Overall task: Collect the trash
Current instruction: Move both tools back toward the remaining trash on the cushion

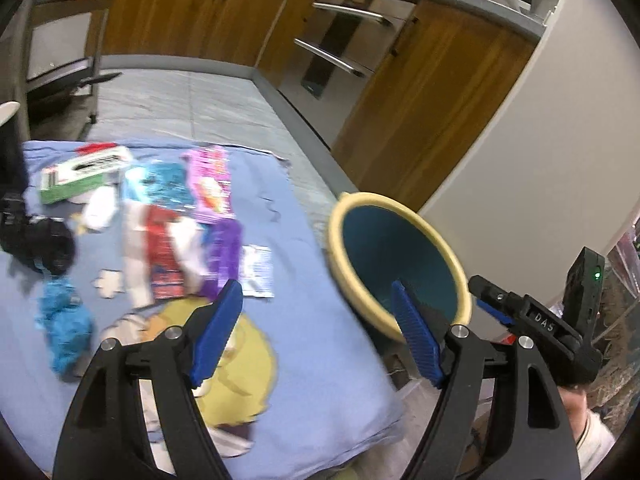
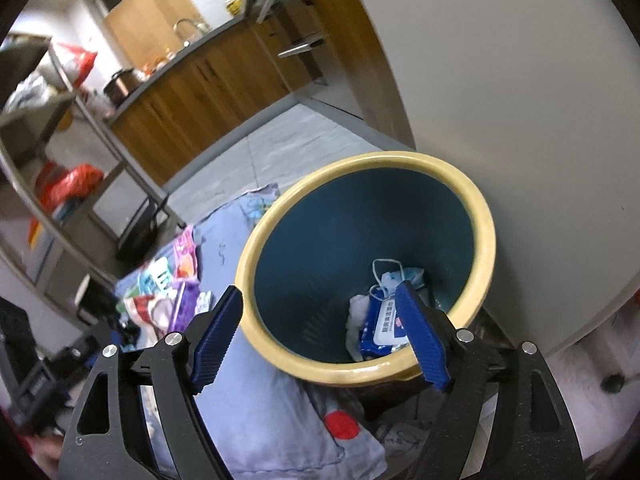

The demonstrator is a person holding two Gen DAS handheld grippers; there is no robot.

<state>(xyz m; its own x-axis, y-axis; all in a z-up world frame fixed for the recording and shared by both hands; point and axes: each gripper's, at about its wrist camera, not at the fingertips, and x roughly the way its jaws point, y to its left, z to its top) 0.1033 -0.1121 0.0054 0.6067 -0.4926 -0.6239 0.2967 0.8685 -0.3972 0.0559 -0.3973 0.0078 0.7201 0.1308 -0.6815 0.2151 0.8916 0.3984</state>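
A teal bin with a cream rim [image 1: 348, 264] stands at the right edge of a blue cloth [image 1: 320, 360]. On the cloth lie several pieces of trash: a green-and-white box [image 1: 80, 176], a teal wrapper [image 1: 164, 184], a pink-purple wrapper [image 1: 210, 180], a red-and-white wrapper [image 1: 160, 256], a small white sachet [image 1: 258, 270] and a crumpled blue piece [image 1: 64, 320]. My left gripper [image 1: 318, 300] hangs open and empty above the cloth, just left of the bin. My right gripper [image 2: 320, 300] is open and empty over the bin's near rim [image 2: 340, 374]. Inside the bin lie a blue wipes pack [image 2: 384, 328] and a white face mask [image 2: 396, 276].
Wooden kitchen cabinets [image 1: 200, 12] and steel drawer handles [image 1: 348, 12] line the far side of the grey floor [image 1: 192, 96]. A metal shelf rack [image 2: 80, 128] stands at the left. A white wall panel [image 1: 540, 160] rises right behind the bin. A black object [image 1: 40, 240] sits on the cloth's left edge.
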